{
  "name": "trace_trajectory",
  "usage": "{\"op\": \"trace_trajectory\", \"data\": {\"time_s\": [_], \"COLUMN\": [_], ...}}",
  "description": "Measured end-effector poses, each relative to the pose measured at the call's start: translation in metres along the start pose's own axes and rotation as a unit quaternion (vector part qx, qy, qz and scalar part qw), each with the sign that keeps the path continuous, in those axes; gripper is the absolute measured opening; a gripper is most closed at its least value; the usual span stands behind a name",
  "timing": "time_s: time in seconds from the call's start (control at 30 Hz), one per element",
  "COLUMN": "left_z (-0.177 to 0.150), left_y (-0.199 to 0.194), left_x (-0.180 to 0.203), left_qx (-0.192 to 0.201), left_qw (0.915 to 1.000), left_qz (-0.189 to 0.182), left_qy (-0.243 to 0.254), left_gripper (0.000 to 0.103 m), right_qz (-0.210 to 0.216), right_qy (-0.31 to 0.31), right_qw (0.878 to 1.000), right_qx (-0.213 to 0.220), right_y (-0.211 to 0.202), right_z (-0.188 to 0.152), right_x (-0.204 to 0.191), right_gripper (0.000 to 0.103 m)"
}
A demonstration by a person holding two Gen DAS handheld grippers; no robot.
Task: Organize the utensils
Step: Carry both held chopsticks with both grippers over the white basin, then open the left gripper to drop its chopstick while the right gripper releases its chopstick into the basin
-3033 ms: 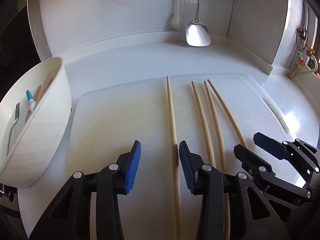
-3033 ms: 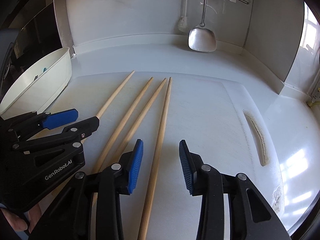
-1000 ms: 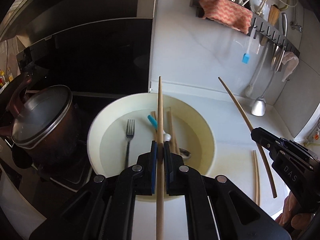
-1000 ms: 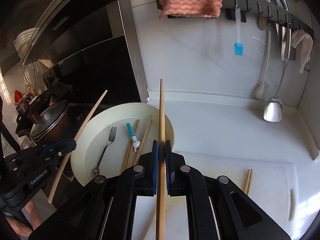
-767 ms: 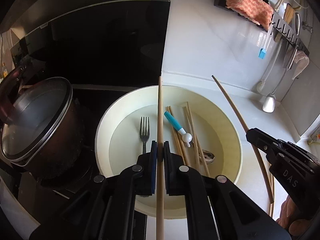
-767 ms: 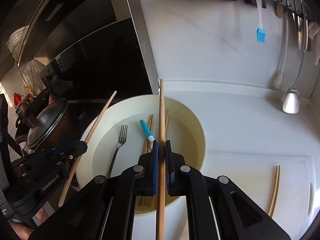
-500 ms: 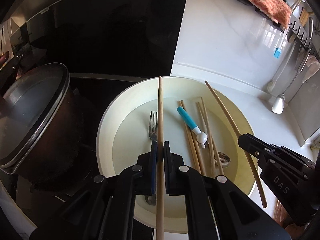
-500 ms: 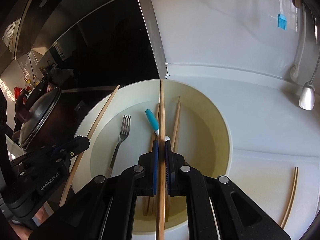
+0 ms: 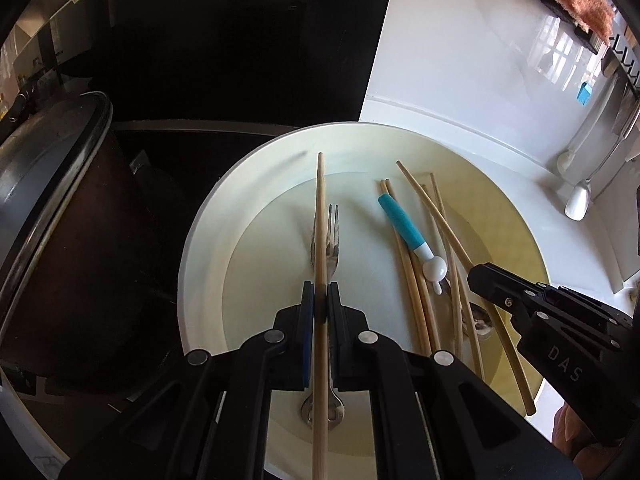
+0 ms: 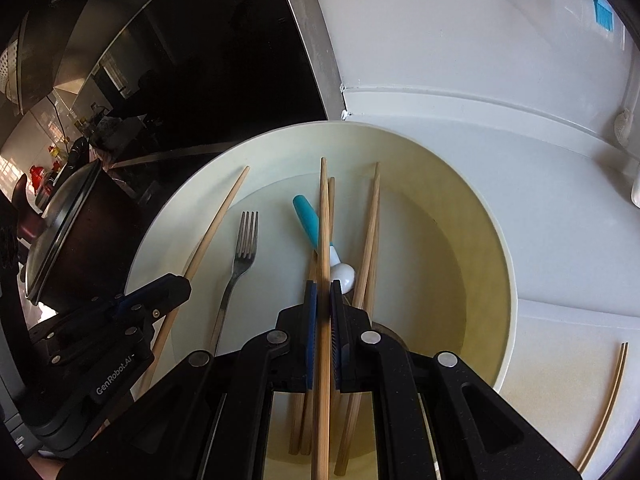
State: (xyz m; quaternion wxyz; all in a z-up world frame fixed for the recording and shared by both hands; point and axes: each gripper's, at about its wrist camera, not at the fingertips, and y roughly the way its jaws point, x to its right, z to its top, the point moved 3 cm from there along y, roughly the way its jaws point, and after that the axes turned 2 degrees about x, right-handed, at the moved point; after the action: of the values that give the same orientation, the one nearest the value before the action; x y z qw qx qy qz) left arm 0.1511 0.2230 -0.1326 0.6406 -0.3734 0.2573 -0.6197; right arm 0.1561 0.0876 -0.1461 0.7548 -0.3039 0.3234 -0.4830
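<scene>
- Left gripper [image 9: 321, 306], black with blue pads, clamping a long pale wooden chopstick [image 9: 320, 240] mid-shaft, tip pointing ahead over the round cream plastic basin [image 9: 204, 216].
- Right gripper [image 10: 323, 304], same build, squeezing a second long wooden chopstick [image 10: 325, 240] the same way, pads pressed tight on the shaft with no gap showing.
- Gripping both sticks near the middle, probably for balance, so neither end droops while being angled down into the basin.
- Lying directly beneath the left gripper's stick: a steel fork [image 9: 332, 240], tines ahead, handle running back under the pads.
- Resting just right of the left gripper: a bundle of shorter wooden chopsticks [image 9: 408, 264] and a teal-handled white-ended small spoon [image 9: 406, 226], the same bundle sitting straight under the right gripper's stick.
- Judging the step in hand: lowering both sticks for release among the utensils already collected.
- Remaining outside, far right of the right gripper: two thin chopsticks [image 10: 608, 400] on the white cutting board [image 10: 560, 340], so sorting looks unfinished.
- Crowding the left gripper's left side: a dark lidded pot [image 9: 52, 208] close against the basin wall, leaving little room for swinging that way.
- Keeping both tips short of the far rim, with the white wall [image 10: 460, 40] well beyond.
- Offering open floor ahead-left of the fork and along the yellowed right side for laying sticks flat.
- Risking a clash between the two grippers, standing near each other over one basin.
</scene>
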Motion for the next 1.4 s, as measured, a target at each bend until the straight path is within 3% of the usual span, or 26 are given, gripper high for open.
{"op": "trace_trajectory", "data": {"time_s": [0.63,0.9,0.93,1.0,1.13,1.4], "left_z": [-0.004,-0.008,-0.008,-0.008,-0.008,-0.002], "left_y": [0.020,0.015,0.014,0.011,0.002,-0.025], "left_x": [-0.002,-0.006,-0.006,-0.006,-0.005,-0.007], "left_qx": [-0.026,-0.026,-0.026,-0.022,-0.015,0.014], "left_qw": [0.9996,0.9994,0.9994,0.9994,0.9993,0.9989], "left_qz": [0.015,0.022,0.024,0.027,0.034,0.041], "left_qy": [0.002,0.002,0.002,0.003,0.008,0.016], "left_gripper": [0.009,0.036,0.039,0.055,0.065,0.088], "right_qz": [-0.007,-0.011,-0.012,-0.014,-0.019,-0.021], "right_qy": [0.009,0.015,0.016,0.017,0.014,0.029], "right_qw": [0.999,0.999,0.999,0.999,1.000,0.999], "right_qx": [-0.040,-0.035,-0.034,-0.032,-0.015,0.023], "right_y": [0.025,0.017,0.015,0.014,0.002,-0.031], "right_z": [-0.005,-0.007,-0.008,-0.007,-0.007,-0.004], "right_x": [0.007,0.008,0.008,0.008,0.010,0.014], "right_gripper": [0.007,0.007,0.009,0.016,0.032,0.051]}}
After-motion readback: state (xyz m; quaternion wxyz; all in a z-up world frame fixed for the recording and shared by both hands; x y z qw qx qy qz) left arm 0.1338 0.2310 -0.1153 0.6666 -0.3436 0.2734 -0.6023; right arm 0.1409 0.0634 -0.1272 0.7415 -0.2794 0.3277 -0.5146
